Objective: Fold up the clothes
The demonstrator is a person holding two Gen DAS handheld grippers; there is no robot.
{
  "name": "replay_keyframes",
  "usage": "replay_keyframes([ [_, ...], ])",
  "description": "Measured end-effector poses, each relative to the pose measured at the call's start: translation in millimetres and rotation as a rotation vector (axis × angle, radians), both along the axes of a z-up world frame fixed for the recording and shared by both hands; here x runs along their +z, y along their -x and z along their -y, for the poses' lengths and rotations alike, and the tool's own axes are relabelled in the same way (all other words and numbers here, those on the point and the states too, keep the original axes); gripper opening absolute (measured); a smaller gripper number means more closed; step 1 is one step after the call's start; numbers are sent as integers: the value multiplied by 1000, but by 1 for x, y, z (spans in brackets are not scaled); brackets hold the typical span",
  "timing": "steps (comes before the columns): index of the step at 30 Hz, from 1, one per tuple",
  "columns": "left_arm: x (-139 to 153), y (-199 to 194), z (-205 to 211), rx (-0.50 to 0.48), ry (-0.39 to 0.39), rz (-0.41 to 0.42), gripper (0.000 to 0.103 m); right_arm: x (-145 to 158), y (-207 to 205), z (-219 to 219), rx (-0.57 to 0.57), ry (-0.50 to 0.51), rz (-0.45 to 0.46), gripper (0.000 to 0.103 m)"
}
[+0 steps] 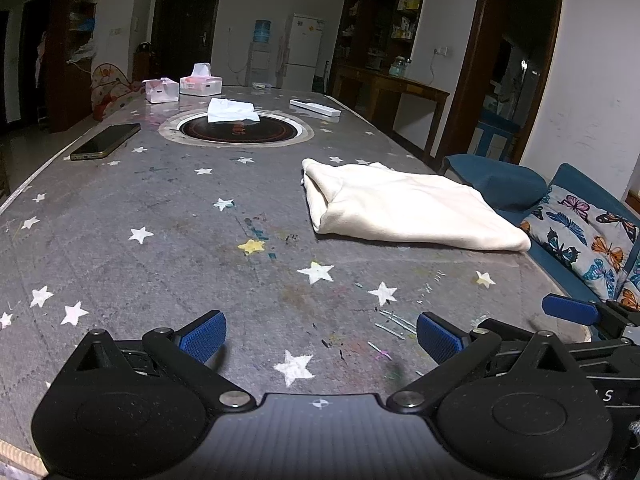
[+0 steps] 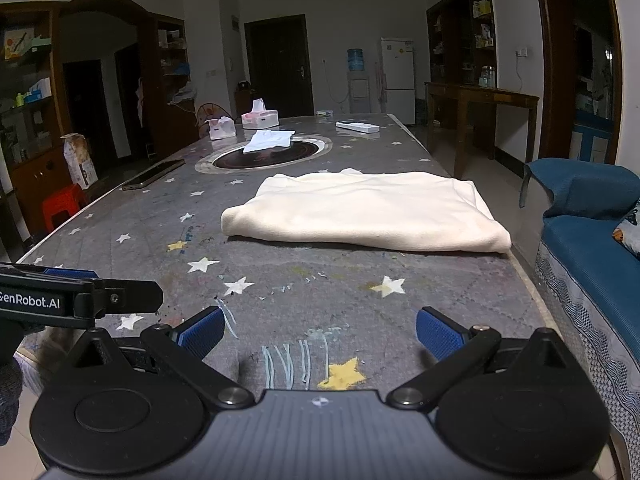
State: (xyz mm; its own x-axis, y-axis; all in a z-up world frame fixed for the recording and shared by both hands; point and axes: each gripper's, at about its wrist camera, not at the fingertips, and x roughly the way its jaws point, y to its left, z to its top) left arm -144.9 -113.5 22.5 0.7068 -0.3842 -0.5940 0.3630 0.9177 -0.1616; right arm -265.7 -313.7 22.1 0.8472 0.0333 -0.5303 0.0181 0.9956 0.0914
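Note:
A cream garment (image 1: 404, 204) lies folded in a flat bundle on the grey star-patterned table (image 1: 160, 240), near its right edge. It also shows in the right wrist view (image 2: 368, 208), straight ahead. My left gripper (image 1: 320, 338) is open and empty, low over the table's near end, well short of the garment. My right gripper (image 2: 320, 334) is open and empty, also over the near end. The right gripper's blue finger (image 1: 568, 309) shows at the right of the left wrist view. The left gripper's body (image 2: 80, 298) shows at the left of the right wrist view.
A phone (image 1: 106, 141) lies at the table's left edge. A round inset burner (image 1: 236, 128) holds a white cloth (image 1: 232, 110). Tissue boxes (image 1: 200, 82) and a white remote (image 1: 316, 107) sit at the far end. A blue sofa (image 2: 592, 248) with a butterfly cushion (image 1: 580, 232) stands to the right.

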Motion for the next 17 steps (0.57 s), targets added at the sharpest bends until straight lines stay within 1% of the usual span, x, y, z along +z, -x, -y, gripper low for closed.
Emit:
replay_keyframes([
  [17,-2,-7,3,-6,-3,-21,103,-1,-6,2,-8,-5,-11,103],
])
